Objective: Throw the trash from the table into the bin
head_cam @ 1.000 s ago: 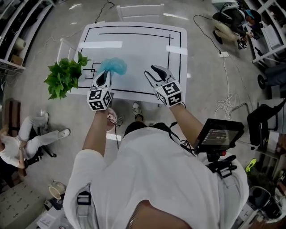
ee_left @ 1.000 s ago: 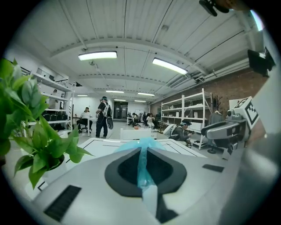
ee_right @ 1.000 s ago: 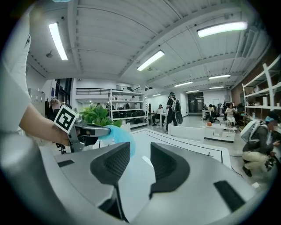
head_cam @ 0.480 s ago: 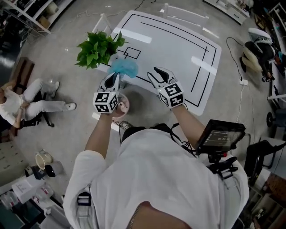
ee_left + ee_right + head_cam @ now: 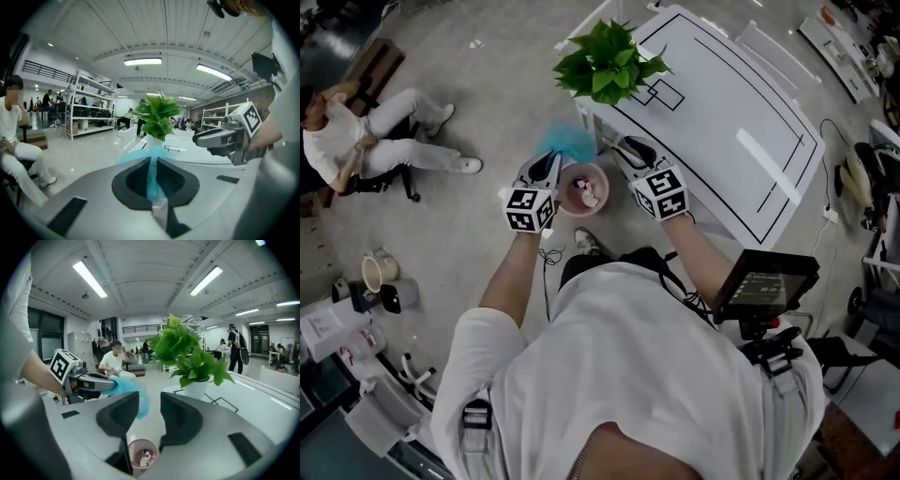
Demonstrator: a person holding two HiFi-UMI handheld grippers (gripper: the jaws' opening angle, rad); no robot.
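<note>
Head view: left gripper, clamped on the blue trash, and right gripper, jaws apart and empty, have swung off the table to above the pink bin on the floor.

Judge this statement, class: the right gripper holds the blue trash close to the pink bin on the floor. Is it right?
Wrong gripper. The left gripper holds the blue trash: the left gripper view shows its jaws shut on it. The rest stands: the trash is close to the pink bin on the floor.
</note>
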